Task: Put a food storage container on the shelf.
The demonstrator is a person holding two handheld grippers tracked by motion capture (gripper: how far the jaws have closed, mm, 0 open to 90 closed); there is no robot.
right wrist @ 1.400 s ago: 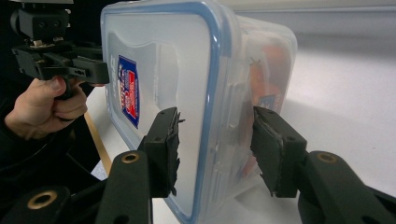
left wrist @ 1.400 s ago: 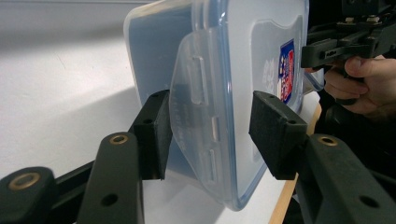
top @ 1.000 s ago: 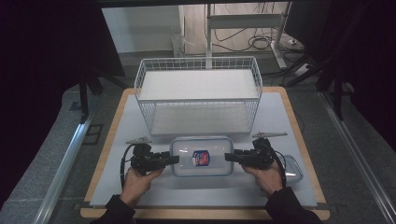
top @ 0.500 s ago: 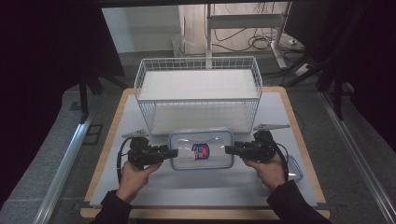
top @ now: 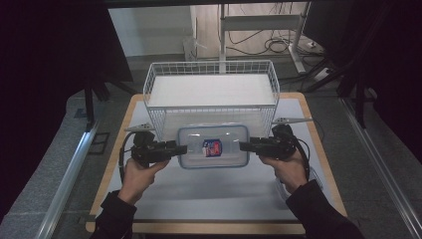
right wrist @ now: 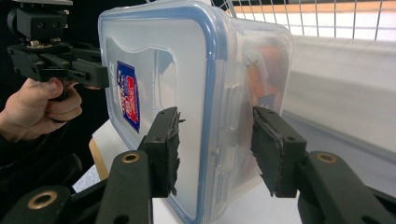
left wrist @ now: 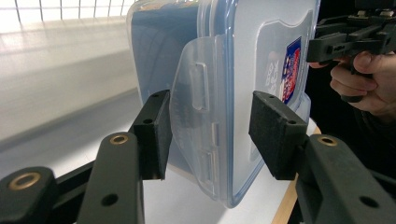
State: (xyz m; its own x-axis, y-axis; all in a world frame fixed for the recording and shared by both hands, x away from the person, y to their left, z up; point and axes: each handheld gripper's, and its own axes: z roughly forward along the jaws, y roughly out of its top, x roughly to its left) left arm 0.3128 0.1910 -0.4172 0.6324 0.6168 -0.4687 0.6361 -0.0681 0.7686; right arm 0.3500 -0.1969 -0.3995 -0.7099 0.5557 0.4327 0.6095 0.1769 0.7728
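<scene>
1. Closest to the camera in the high view: two forearms in dark sleeves come up from the bottom edge, each hand wrapped around a claw.
2. The left claw (top: 182,148) is clamped on the left short end of a clear plastic container (top: 214,146). In the left gripper view one pad sits against the lid face and the other against the underside, with the end latch flap between the jaws.
3. The right claw (top: 245,146) has the same kind of grip on the opposite short end. Its own view shows a pad on each face there too, lid on one side and base on the other.
4. The container is a rounded rectangle with a blue seal around the lid and a red and blue sticker (top: 212,148) near the middle. Its long axis runs left to right across the table (top: 209,199), from one claw straight to the other. The lid faces up at the high camera.
5. It's held over the white mat, just in front of the front wall of the white wire basket (top: 211,92). Can't tell from above how far off the table it is.
6. Something orange shows inside through the clear wall in the right gripper view, too blurry to name.
7. The basket sits at the far half of the table, its long side parallel to the container.
</scene>
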